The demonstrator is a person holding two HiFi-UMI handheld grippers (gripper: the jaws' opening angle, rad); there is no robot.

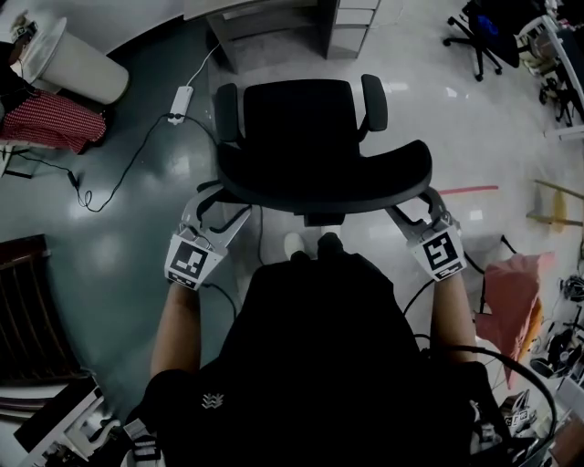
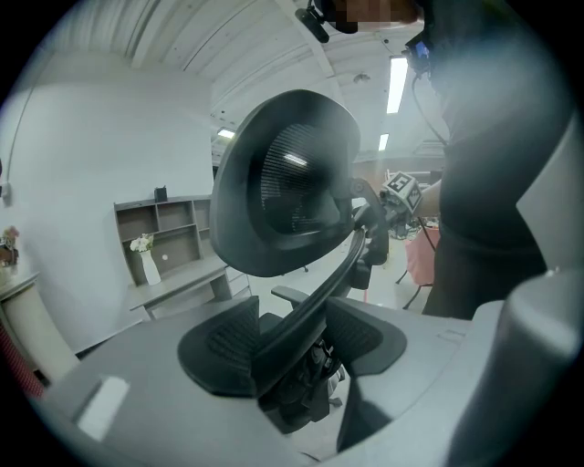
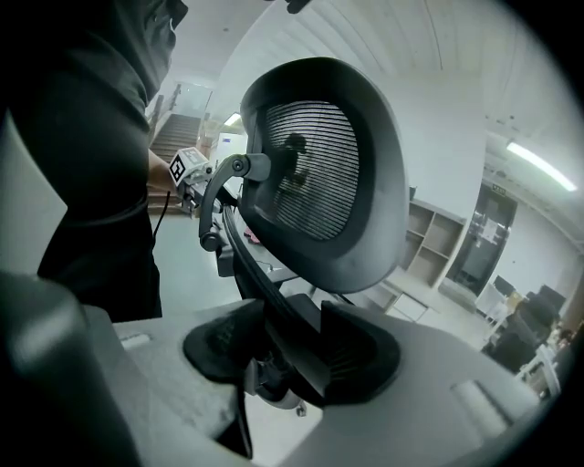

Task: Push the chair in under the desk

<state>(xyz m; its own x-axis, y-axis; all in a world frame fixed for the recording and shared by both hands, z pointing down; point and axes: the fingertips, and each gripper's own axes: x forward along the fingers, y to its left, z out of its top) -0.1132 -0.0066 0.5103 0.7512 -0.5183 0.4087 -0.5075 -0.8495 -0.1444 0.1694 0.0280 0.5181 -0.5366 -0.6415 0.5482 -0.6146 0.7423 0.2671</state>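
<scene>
Head view puts the left tool (image 1: 219, 208) and the right tool (image 1: 415, 208) at the 2 ends of the backrest (image 1: 324, 178), which spans the space between them. Each tool's jaws stand spread. Both gripper views show the backrest's dark edge and curved spine lying in the gap, but I cannot tell whether the pads press on it. The chair (image 1: 306, 119) sits just ahead of the tools, its seat pointing away from them toward the desk (image 1: 274, 23), which lies farther ahead, apart from the chair.

I judge the chair fairly heavy yet easy to roll on the smooth floor (image 1: 137, 264), with a stiff frame and springy mesh. Pushing at 1 end alone would likely swivel it, so an even hold on the rigid rim at both ends suits best.

Whatever the chair rolls on is hidden under the seat and backrest. The desk is cut off at the view's top edge, so the room beneath it is unclear. A cable (image 1: 128, 169) and power strip (image 1: 180, 98) lie ahead and left of the left tool.
</scene>
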